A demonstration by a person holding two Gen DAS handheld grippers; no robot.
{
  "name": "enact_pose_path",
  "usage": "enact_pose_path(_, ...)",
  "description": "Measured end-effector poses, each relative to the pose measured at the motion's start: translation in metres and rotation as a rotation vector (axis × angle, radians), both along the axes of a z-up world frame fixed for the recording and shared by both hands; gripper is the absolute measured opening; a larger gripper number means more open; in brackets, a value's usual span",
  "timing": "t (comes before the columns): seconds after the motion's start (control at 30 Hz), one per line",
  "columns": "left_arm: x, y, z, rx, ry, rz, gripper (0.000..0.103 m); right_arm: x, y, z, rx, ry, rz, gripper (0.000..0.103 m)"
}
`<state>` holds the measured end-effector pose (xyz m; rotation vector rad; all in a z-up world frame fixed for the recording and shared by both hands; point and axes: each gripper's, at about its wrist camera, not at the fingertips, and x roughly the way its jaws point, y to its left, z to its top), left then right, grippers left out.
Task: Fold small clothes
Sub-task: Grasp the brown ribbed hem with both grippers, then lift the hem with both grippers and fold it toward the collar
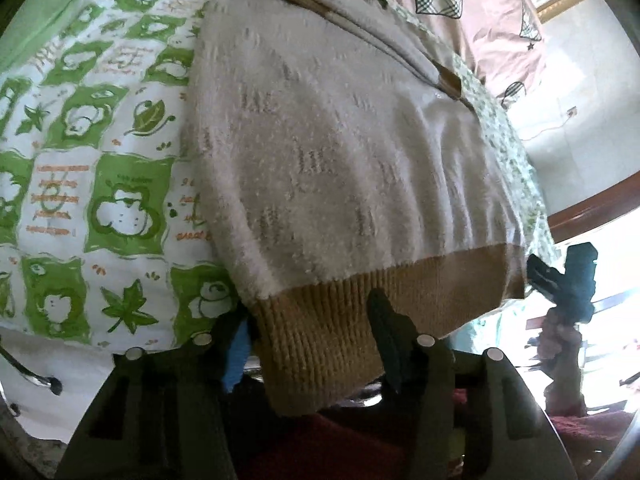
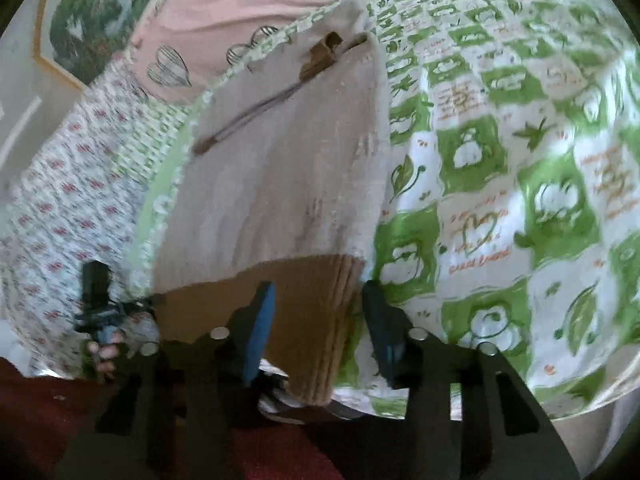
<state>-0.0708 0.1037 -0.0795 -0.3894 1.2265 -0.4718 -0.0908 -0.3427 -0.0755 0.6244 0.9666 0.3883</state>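
A small cream knitted sweater [image 1: 340,152] with a tan ribbed hem [image 1: 320,320] lies folded lengthways on a green-and-white patterned bedspread [image 1: 100,140]. The hem hangs over the bed's near edge. My left gripper [image 1: 308,340] is open, its jaws on either side of the hem's left corner. My right gripper [image 2: 320,320] is open, its jaws astride the hem's right corner [image 2: 320,312]. Each gripper shows in the other's view, the right one [image 1: 568,280] and the left one [image 2: 100,304]. The sweater [image 2: 288,168] has tan trim at its far end.
A pink quilt with checked hearts [image 2: 224,12] lies at the bed's far side. A red-flowered sheet [image 2: 60,208] covers the bed's side. A framed picture [image 2: 92,12] hangs on the wall. Dark red cloth [image 1: 360,440] lies below the grippers.
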Motion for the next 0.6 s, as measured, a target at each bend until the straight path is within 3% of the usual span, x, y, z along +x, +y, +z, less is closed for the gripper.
enact_pose_path(0.03, 0.001, 0.001, -0.001, -0.001, -0.004, -0.004, 0.054, 0.003, -0.001, -0.004, 0.03, 0.003, -0.008, 0.032)
enact_pose_path(0.07, 0.005, -0.002, 0.0, 0.005, -0.015, -0.008, 0.044, 0.006, 0.001, -0.008, 0.043, 0.008, -0.01, 0.026)
enact_pose_path(0.1, 0.006, -0.001, 0.0, 0.021, -0.03, -0.007, 0.031, 0.007, 0.004, -0.011, 0.041, 0.018, -0.012, 0.011)
enact_pose_path(0.13, 0.006, 0.002, 0.0, 0.038, -0.033, -0.004, 0.005, 0.01, 0.006, -0.013, 0.034, 0.027, -0.008, 0.009)
enact_pose_path(0.3, -0.001, 0.026, 0.015, -0.03, -0.079, 0.041, 0.006, -0.008, -0.012, 0.011, 0.039, -0.042, -0.003, 0.007)
enact_pose_path(0.43, 0.002, 0.026, 0.011, -0.048, -0.073, 0.02, 0.007, -0.009, -0.015, 0.009, 0.012, -0.014, 0.007, 0.007)
enact_pose_path(0.6, 0.004, 0.015, -0.008, -0.043, 0.015, -0.02, 0.025, 0.0, -0.001, -0.006, -0.035, 0.043, 0.04, 0.016)
